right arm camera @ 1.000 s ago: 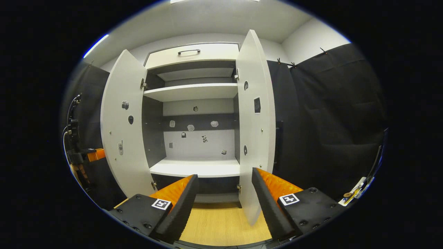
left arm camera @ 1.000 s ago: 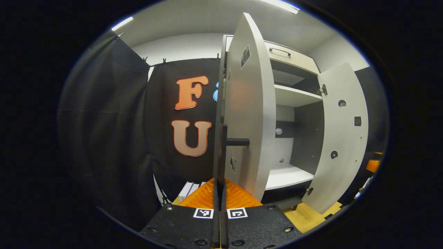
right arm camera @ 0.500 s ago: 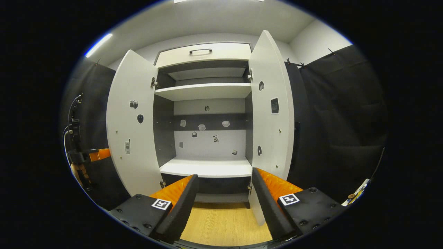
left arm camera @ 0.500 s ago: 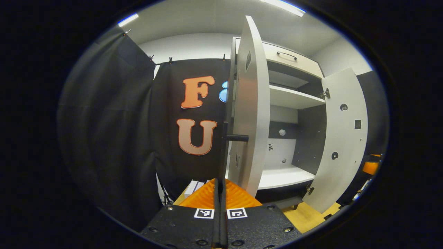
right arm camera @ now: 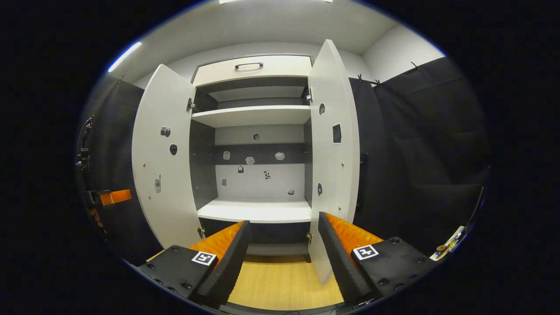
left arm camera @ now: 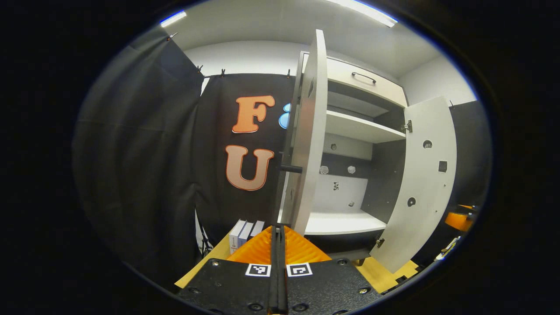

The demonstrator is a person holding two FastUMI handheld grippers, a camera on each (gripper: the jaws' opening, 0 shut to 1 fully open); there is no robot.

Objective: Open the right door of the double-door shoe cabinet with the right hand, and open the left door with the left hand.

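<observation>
Both doors look open already. My left claw [left arm camera: 278, 232] is pinched closed on nothing, left door [left arm camera: 308, 131] edge-on just ahead, handle [left arm camera: 291, 168] upright. Right claw [right arm camera: 282, 238] gapes open, right door [right arm camera: 332, 144] ahead-right.

Two open doors [right arm camera: 164, 153], two shelves [right arm camera: 253, 116]

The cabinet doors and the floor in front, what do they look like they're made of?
The left door and right door look like flat laminated board, matte pale grey, hedged: the sign is the thin square edges, small metal hinges and even, grainless surface. Small stickers dot their inner faces. The floor looks like light wood or wood-pattern laminate, with fine straight grain lines; which of the two I cannot tell.
</observation>
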